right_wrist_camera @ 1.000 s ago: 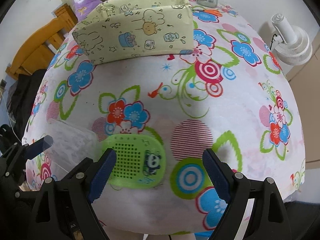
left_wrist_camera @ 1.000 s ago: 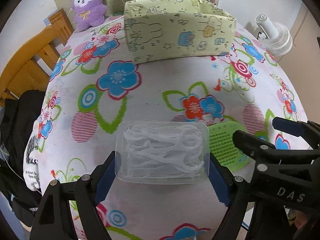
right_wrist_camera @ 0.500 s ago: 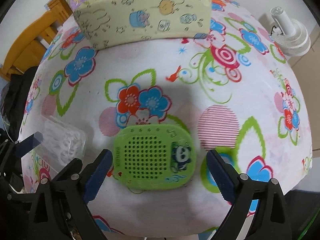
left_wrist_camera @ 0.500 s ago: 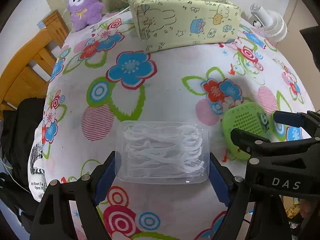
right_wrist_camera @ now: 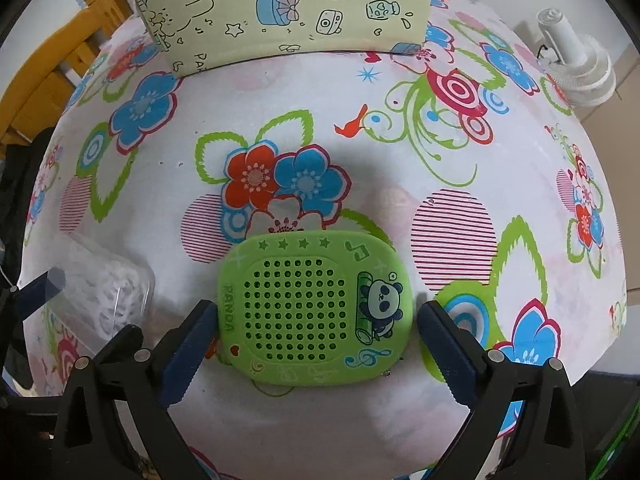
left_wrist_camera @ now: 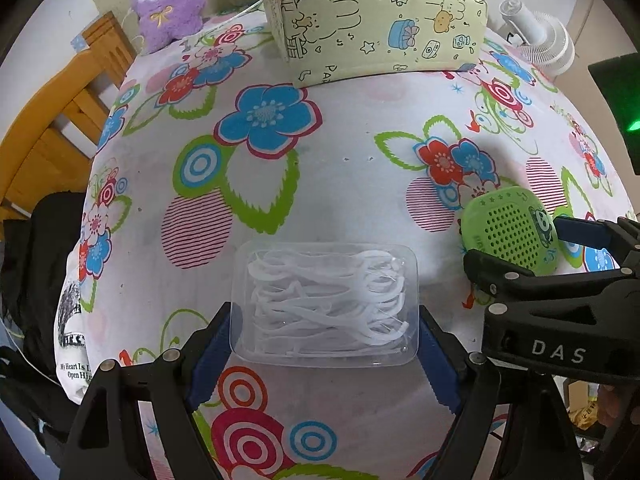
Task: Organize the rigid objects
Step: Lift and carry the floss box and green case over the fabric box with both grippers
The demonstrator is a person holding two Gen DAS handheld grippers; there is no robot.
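A clear plastic box of white floss picks (left_wrist_camera: 325, 304) sits between the blue pads of my left gripper (left_wrist_camera: 325, 350), which is shut on it above the flowered tablecloth. It also shows at the left of the right wrist view (right_wrist_camera: 108, 296). A green panda case with a hole grid (right_wrist_camera: 314, 312) lies on the cloth between the pads of my right gripper (right_wrist_camera: 316, 344); the pads stand at its two sides, with a small gap on the right. The green case also shows in the left wrist view (left_wrist_camera: 510, 234).
A pale yellow cartoon-print fabric bin (left_wrist_camera: 372, 20) stands at the far side of the table (right_wrist_camera: 440, 152). A purple plush toy (left_wrist_camera: 166, 2) sits at the back left. A wooden chair (left_wrist_camera: 52, 120) is left, a white fan (left_wrist_camera: 538, 42) right.
Both grippers have moved forward over the table toward the bin. The right gripper's pads have come alongside the green case. The left gripper still holds the floss box.
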